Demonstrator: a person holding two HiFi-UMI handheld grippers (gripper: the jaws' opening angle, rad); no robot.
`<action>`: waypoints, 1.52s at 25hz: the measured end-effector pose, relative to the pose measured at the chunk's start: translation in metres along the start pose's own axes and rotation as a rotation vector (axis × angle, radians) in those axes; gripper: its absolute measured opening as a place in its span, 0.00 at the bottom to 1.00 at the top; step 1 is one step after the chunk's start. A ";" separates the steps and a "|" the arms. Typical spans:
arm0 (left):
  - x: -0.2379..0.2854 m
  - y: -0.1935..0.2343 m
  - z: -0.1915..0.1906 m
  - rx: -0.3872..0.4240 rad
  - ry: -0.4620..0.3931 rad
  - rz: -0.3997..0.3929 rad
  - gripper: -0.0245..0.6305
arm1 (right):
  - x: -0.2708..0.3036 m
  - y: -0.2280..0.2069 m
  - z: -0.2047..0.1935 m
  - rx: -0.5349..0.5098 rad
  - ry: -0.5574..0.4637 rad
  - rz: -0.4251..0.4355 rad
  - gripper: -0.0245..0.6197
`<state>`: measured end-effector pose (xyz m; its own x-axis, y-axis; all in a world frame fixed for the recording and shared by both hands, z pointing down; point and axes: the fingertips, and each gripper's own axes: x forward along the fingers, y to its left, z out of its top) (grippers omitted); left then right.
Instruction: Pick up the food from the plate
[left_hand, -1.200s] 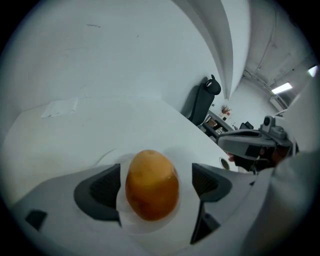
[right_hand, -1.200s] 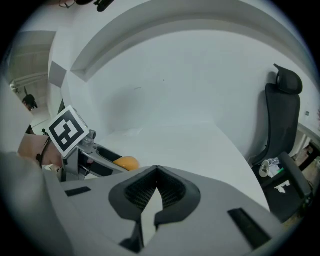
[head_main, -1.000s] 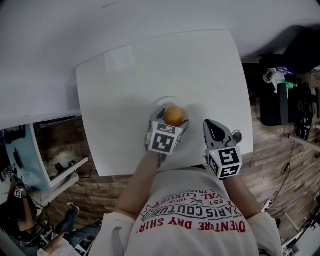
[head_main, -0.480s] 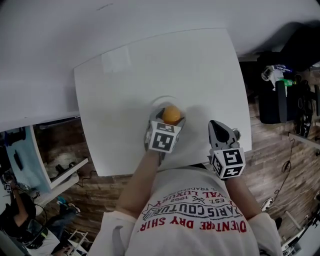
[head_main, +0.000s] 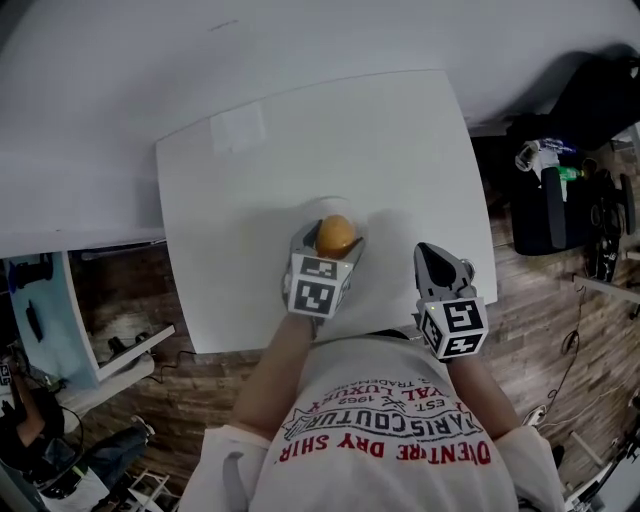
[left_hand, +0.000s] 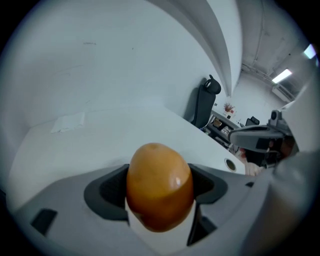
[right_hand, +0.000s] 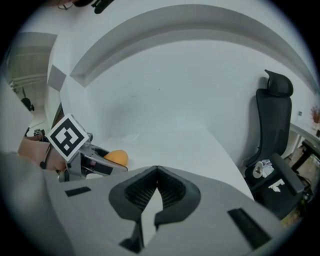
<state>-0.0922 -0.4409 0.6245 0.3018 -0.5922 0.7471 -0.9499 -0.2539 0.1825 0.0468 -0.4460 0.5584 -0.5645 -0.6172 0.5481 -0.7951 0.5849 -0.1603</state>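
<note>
A round orange piece of food (head_main: 335, 236) sits between the pads of my left gripper (head_main: 333, 230), over the near middle of the white table (head_main: 250, 200). Both grey pads press on its sides in the left gripper view, where the food (left_hand: 159, 185) fills the gap of the left gripper (left_hand: 159, 192). A faint rim of the white plate (head_main: 330, 203) shows just beyond the food. The frames do not show whether the food still touches the plate. My right gripper (head_main: 430, 252) hangs shut and empty at the table's near right edge, its tips meeting (right_hand: 156, 168).
A pale paper sheet (head_main: 238, 128) lies at the table's far left. A small round hole (left_hand: 230, 163) sits near the table's right edge. A black office chair (right_hand: 275, 115) and dark bags (head_main: 560, 200) stand right of the table, a white wall behind.
The left gripper's jaws have drawn in onto the orange food and shifted slightly left with it. The right gripper has hardly moved.
</note>
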 end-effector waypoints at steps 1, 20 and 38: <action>-0.008 0.000 0.008 -0.002 -0.032 0.003 0.59 | -0.001 0.002 0.004 -0.004 -0.010 0.002 0.05; -0.209 -0.023 0.128 0.093 -0.701 0.201 0.59 | -0.082 0.058 0.132 -0.111 -0.370 0.075 0.05; -0.285 -0.044 0.123 0.114 -0.842 0.313 0.59 | -0.123 0.101 0.145 -0.203 -0.434 0.118 0.05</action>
<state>-0.1268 -0.3550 0.3254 0.0337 -0.9990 0.0295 -0.9982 -0.0351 -0.0477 0.0033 -0.3874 0.3554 -0.7224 -0.6779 0.1365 -0.6856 0.7279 -0.0140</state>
